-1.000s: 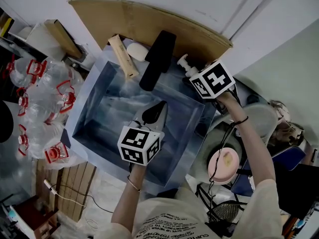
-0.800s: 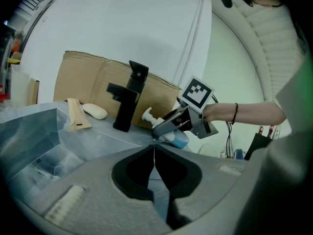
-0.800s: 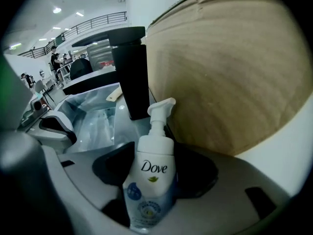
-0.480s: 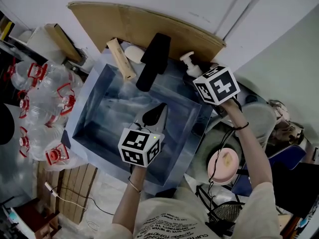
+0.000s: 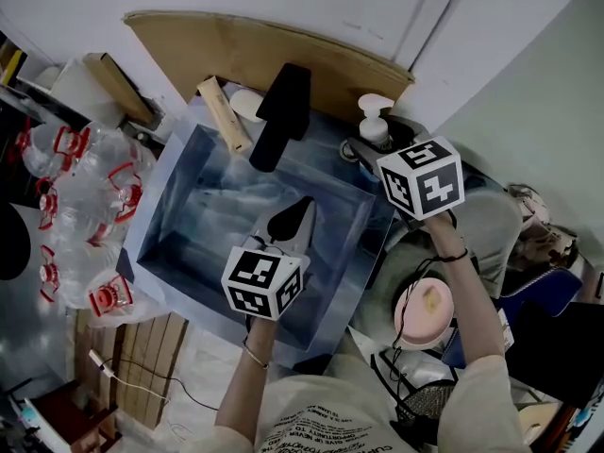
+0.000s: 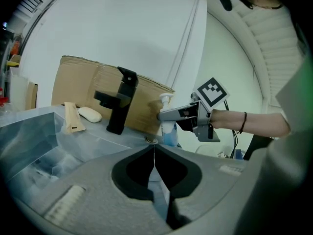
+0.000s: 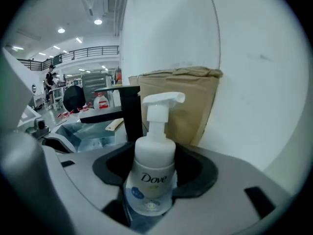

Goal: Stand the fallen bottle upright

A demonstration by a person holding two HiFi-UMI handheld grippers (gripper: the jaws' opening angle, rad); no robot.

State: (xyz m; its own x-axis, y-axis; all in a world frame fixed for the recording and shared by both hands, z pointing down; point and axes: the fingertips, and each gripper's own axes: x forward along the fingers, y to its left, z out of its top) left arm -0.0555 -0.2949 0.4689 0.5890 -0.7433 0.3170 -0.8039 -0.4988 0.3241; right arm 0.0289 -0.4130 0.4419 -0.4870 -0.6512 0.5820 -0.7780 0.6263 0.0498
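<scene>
1. The righting step is nearly done. The right claw [image 5: 366,149] is clenched on the white pump bottle with a translucent blue base [image 7: 151,160], its jaws pressing on the body from both sides.
2. The bottle stands close to upright at the far right corner of the grey steel sink [image 5: 179,206], right of the black block-shaped faucet [image 5: 278,111]. No view shows clearly whether its base rests flat on the rim.
3. The left claw [image 5: 300,210] hangs over the basin's near half with its jaws pressed together on nothing, taking no part.
4. The next move likely calls for settling the base squarely on the rim. The right claw would then spread its jaws slowly and back away without brushing the pump head, since a narrow, tall bottle could tip again.
5. A second ago the bottle slanted, with its pump head leaning left toward the faucet. Now the pump points up, and the right claw's marker cube sits further right and nearer. The left claw has barely shifted.
</scene>
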